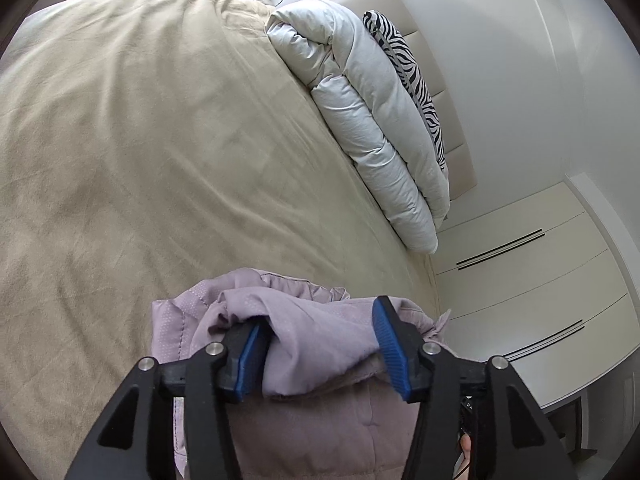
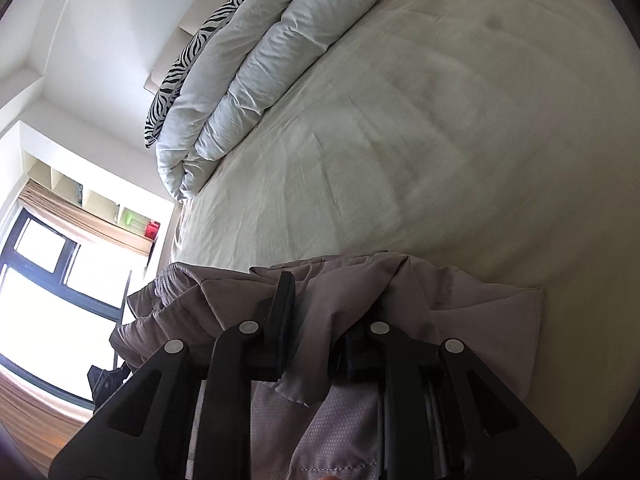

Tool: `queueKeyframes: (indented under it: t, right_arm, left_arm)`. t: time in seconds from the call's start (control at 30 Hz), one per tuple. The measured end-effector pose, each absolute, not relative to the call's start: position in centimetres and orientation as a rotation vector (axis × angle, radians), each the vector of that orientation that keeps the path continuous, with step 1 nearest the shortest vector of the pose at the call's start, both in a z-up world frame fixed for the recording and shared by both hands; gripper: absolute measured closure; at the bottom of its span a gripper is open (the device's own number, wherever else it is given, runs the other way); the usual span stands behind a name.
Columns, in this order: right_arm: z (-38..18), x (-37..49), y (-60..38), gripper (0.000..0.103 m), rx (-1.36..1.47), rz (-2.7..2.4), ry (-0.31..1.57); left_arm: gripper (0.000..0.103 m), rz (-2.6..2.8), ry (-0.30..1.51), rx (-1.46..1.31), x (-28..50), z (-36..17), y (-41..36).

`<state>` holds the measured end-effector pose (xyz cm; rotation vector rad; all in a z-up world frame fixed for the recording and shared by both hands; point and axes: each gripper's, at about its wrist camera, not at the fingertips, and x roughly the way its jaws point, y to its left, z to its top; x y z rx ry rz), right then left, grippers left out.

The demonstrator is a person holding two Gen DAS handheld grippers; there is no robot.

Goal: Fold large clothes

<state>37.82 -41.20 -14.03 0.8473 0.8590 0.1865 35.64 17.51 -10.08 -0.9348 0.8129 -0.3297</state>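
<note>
A mauve padded jacket (image 1: 304, 332) is held above the beige bed (image 1: 160, 152). In the left wrist view my left gripper (image 1: 320, 344) has its blue pads apart with a bunch of jacket fabric lying between them; the left pad (image 1: 250, 360) touches the cloth, the right pad (image 1: 390, 348) stands beside it. In the right wrist view the same jacket (image 2: 460, 320) is bunched around my right gripper (image 2: 320, 336), whose black fingers (image 2: 282, 312) clamp a fold of it. The jacket's lower part hangs out of view below both grippers.
A rolled white duvet (image 1: 372, 120) and a zebra-print pillow (image 1: 416, 76) lie along the headboard (image 1: 440, 92). White cabinet drawers (image 1: 532, 280) stand beside the bed. A window with curtain (image 2: 44, 280) and wall shelves (image 2: 100, 208) are at the left of the right wrist view.
</note>
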Motion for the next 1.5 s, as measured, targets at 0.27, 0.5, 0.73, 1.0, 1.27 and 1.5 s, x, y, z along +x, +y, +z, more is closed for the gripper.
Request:
queueKeyframes:
  t: [0.27, 0.5, 0.73, 1.0, 1.27, 1.5]
  right_arm:
    - [-11.2, 34.0, -42.5, 0.000, 0.936, 0.201, 0.754]
    - [-6.2, 31.1, -38.2, 0.000, 0.677, 0.206, 0.893]
    - [-2.8, 29.6, -25.3, 0.068, 0.261, 0.320, 1.033]
    - [-8.5, 34.5, -21.5, 0.070, 0.207, 0.222, 1.147]
    - [-11.5, 38.0, -21.2, 0.071, 0.152, 0.195, 1.152]
    - [-13.4, 37.4, -23.3, 0.072, 0.200, 0.239, 1.073]
  left_arm:
    - [0.005, -0.278, 0.696, -0.838, 31.5, -5.1, 17.7]
    - [0.005, -0.379, 0.674, -0.529, 28.1, -0.8, 9.2]
    - [0.010, -0.324, 0.651, -0.256, 27.4, -2.0, 1.7]
    - [0.013, -0.204, 0.824, -0.181, 33.7, -8.1, 1.6]
    - [0.011, -0.158, 0.859, -0.173, 37.3, -10.6, 1.5]
    - [0.008, -0.170, 0.858, -0.184, 38.1, -12.2, 1.3]
